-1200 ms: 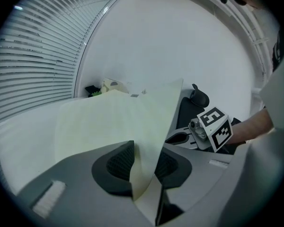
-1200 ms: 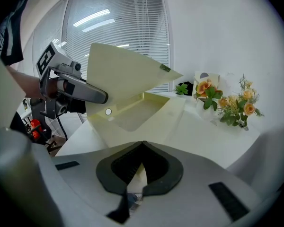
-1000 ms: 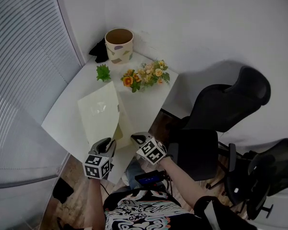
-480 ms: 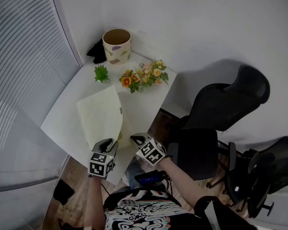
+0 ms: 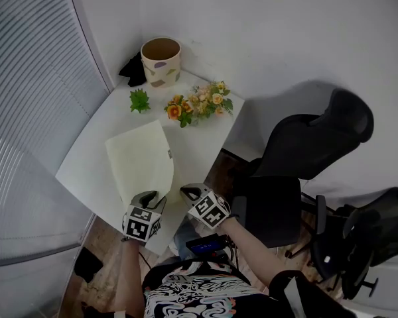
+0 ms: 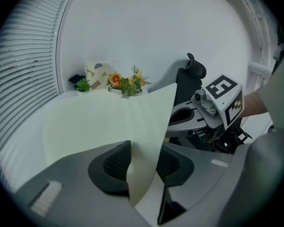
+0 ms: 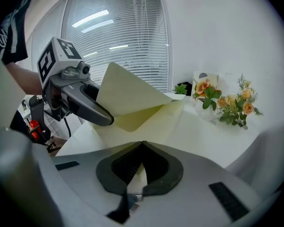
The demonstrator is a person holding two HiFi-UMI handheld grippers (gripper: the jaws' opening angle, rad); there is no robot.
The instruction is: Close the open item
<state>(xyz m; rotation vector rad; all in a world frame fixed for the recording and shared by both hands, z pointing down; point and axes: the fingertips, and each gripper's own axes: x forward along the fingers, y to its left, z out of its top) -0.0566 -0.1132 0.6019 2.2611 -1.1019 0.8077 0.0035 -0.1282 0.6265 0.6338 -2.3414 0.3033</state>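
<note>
A pale yellow-green folder lies on the white table, its cover still lifted a little off the lower sheet. At the folder's near corner is my left gripper. The cover's edge runs between its jaws, which have just been opening and stand apart without pinching it. My right gripper sits at the table's near edge. In the right gripper view it is shut on the lower sheet's near corner.
At the table's far end stand a patterned pot, a small green plant, a bunch of orange flowers and a black object. Black office chairs stand to the right. Window blinds run along the left.
The folder's cover has come down from a steeper tilt toward the lower sheet. My left gripper has sunk toward the table edge with it. The right gripper has stayed put.
</note>
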